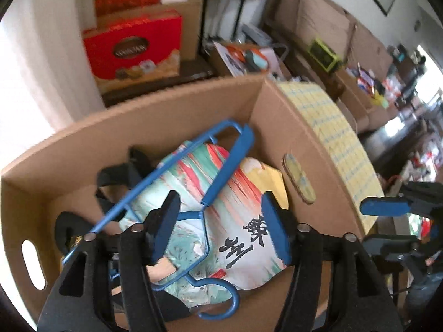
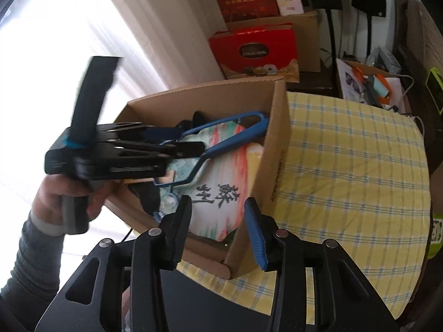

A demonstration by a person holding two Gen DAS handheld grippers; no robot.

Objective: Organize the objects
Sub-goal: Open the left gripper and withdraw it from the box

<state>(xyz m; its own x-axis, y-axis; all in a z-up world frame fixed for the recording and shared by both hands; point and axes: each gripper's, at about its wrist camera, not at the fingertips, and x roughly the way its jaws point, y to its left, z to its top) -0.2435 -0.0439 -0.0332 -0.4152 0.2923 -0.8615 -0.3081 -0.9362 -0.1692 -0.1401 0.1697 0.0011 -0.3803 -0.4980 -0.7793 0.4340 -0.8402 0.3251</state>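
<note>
An open cardboard box [image 1: 304,144] stands on a yellow checked tablecloth [image 2: 346,166]. Inside it a blue clothes hanger [image 1: 229,166] lies across a colourful bag with black Chinese characters [image 1: 243,221], beside dark items [image 1: 116,171]. My left gripper [image 1: 220,224] hovers over the box, open, with nothing between its pads. A hand holds it in the right wrist view, where the left gripper [image 2: 191,139] sits above the hanger [image 2: 235,141]. My right gripper [image 2: 218,229] is open and empty over the box's near corner [image 2: 235,262]. Its blue pad [image 1: 382,207] shows at the right edge.
Red gift boxes [image 2: 254,49] and a brown carton are stacked behind the box near a bright curtain. Another carton of oddments [image 2: 371,85] and black stands lie beyond the table. Bare tablecloth spreads to the right of the box.
</note>
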